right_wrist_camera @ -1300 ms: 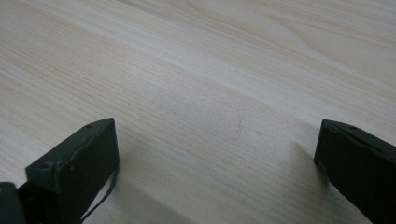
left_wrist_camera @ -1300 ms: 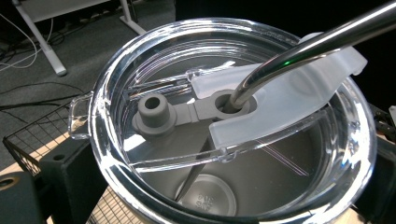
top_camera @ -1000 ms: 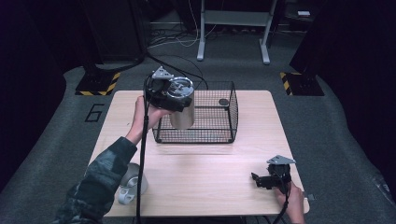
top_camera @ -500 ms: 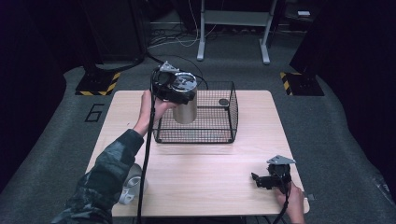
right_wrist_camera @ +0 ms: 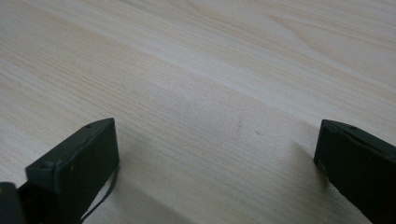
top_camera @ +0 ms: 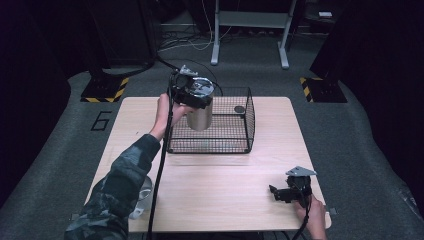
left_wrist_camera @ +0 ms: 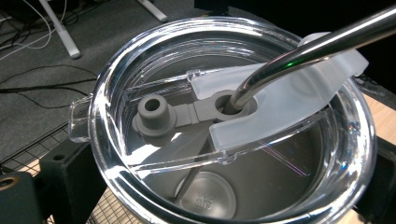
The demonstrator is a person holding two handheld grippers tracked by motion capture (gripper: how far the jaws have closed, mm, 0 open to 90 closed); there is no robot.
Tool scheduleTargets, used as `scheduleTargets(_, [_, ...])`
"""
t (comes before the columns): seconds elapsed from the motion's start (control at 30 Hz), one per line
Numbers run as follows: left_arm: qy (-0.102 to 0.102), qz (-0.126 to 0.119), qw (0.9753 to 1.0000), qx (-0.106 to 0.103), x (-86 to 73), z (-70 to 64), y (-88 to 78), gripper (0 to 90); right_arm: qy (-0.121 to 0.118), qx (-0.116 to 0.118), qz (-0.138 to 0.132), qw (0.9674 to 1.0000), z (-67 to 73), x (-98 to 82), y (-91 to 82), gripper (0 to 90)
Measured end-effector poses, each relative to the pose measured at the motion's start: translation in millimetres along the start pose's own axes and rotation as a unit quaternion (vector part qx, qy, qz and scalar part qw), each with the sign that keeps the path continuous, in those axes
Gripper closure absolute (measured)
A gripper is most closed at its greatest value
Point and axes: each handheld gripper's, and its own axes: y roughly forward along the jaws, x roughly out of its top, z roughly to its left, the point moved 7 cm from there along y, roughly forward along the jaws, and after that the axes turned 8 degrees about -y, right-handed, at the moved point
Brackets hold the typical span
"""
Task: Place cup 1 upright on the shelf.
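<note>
The left claw [top_camera: 192,92] holds a steel tumbler [top_camera: 200,114] upright above the wire basket [top_camera: 235,142] (near its left wall); the right claw [top_camera: 280,192] rests on the surface [top_camera: 220,185], well apart from the basket.

Numeral "6" [top_camera: 101,120] painted on grey floor, left of table [top_camera: 280,150], near yellow-black hazard striping [top_camera: 106,93]. Embossed marking inside tumbler [left_wrist_camera: 205,196] bottom, too blurred to read.

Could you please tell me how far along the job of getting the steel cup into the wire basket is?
Done: the left tool has the steel cup gripped and lifted. In hand: the cup hangs over the wire basket. Left: lowering and releasing it. The right tool rests open on the table.
</note>
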Motion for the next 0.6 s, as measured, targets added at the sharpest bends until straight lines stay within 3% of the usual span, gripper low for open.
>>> scheduleTargets(0.6, [-0.016, 0.015, 0.9997, 0.012, 5.5, 16.3, 30.6, 3.7, -0.004, -0.001, 0.001, 1.0, -0.8, -0.2, -0.1, 0.0])
